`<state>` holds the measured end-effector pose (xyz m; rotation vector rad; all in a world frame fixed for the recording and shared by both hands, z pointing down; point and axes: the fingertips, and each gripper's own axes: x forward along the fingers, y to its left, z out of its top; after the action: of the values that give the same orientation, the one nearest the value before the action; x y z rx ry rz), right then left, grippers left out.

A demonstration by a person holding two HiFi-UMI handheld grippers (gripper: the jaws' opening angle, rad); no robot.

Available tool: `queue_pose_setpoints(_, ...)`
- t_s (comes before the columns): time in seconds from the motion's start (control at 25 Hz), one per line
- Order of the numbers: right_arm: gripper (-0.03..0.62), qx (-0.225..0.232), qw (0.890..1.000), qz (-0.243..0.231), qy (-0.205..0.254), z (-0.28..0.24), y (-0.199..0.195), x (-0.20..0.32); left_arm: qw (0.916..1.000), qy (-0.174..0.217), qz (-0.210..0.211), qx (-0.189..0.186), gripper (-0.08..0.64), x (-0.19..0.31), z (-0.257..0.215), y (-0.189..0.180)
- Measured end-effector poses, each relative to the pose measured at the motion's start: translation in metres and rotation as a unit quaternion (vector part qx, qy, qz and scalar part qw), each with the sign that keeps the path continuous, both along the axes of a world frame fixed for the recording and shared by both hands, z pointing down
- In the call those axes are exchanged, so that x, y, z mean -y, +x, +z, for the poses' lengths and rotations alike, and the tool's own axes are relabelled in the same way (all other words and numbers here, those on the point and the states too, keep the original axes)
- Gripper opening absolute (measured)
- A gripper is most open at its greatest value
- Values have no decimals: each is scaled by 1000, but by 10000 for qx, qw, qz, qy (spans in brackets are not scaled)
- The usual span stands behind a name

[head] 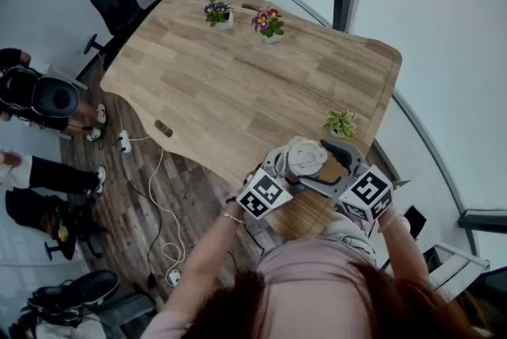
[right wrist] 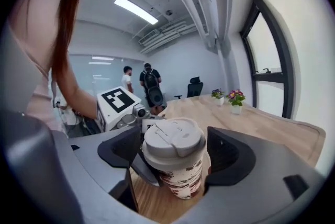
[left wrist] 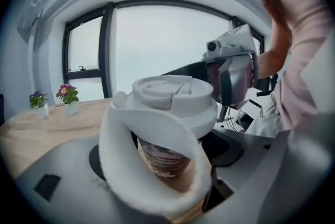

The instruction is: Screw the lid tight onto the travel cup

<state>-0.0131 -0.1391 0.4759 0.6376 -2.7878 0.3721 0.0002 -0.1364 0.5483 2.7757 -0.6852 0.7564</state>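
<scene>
The wooden table (head: 238, 84) spreads out under me, and the cup (right wrist: 180, 178) is at its 5 o'clock edge, close to my body, with both my claws around it. I cannot tell whether its base rests on the wood. My left claw (head: 287, 168) comes in from 8 o'clock. Its white padded finger (left wrist: 152, 139) is bent round the brown patterned wall just under the lid's rim, so this claw is pressed closed on the cup. My right claw (right wrist: 175, 163) comes in from 4 o'clock with a dark pad (right wrist: 230, 157) on each side. The pads close against the rim of the pale lid (right wrist: 172, 144), pinching it. The lid sits level on top, its sip flap down. A small green plant (head: 341, 123) stands just past the cup at 1 o'clock. Two pots of purple flowers (head: 268, 22) stand together at the table's far 12 o'clock end.
</scene>
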Motion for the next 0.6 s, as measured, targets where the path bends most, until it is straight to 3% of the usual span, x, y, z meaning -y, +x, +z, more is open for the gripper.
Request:
queue_pose_setpoints(0.08,362,-174,9993,-329,38,3,-1,-3,9993,-40,368,50,365,-6,1,2)
queue_pose_setpoints(0.16,362,-247,9987,-423,128,3,-2,-3,9988,-54,484,104,365,-8,1,3)
queue_pose_setpoints(0.24,360,-220,9993,-198,239,2,-2,0,9995,-24,275,120,365,-4,1,3)
queue_pose_setpoints(0.44,360,-131,9955,838,411,2,3,8,9969,87,-776,-32,365,6,0,3)
queue_pose_setpoints(0.52,360,-101,9948,922,413,2,4,8,9960,111,-883,-63,365,6,0,3)
queue_pose_setpoints(0.6,360,-55,9966,779,278,2,5,6,9973,91,-727,-55,365,5,0,2)
